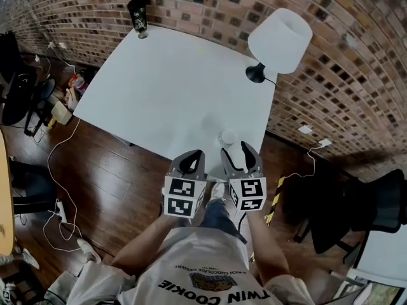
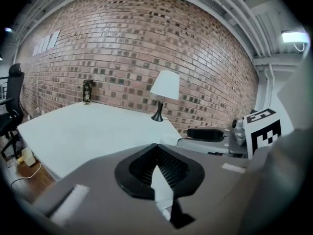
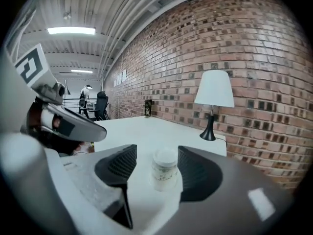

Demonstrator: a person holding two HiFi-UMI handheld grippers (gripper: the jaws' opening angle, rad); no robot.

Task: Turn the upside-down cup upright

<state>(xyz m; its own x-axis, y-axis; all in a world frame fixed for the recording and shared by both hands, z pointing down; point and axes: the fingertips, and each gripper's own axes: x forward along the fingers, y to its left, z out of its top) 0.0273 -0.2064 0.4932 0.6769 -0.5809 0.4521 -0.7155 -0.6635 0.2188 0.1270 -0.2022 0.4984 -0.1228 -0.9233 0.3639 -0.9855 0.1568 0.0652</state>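
Head view gives us the white table [image 1: 165, 88] against a brick wall, with a white-shaded lamp [image 1: 280, 40] at its far right and a dark tumbler [image 1: 139, 14] at the far left corner.

Both forearms reach forward side by side at the table's near edge, elbows tucked in and the marker cubes facing up. The left gripper [image 1: 193, 161] is level and idle; in the left gripper view its jaw tips meet with nothing between them. The right gripper [image 1: 240, 152] points straight at the task's thing. Its jaws stand wide apart, one to each side of it, and we see no contact yet.

The cup [image 1: 227, 136] stands on the table near that edge, just ahead of the right jaws. In the right gripper view it sits on its wider end with the narrower end up, so it reads as inverted. It looks pale, small and thin-walled. We judge it light, easily tipped or pushed along the smooth top, and likely to buckle under a hard squeeze. We would take it across the mid-wall with a gentle close — not at the top end — then lift and roll the wrist over.
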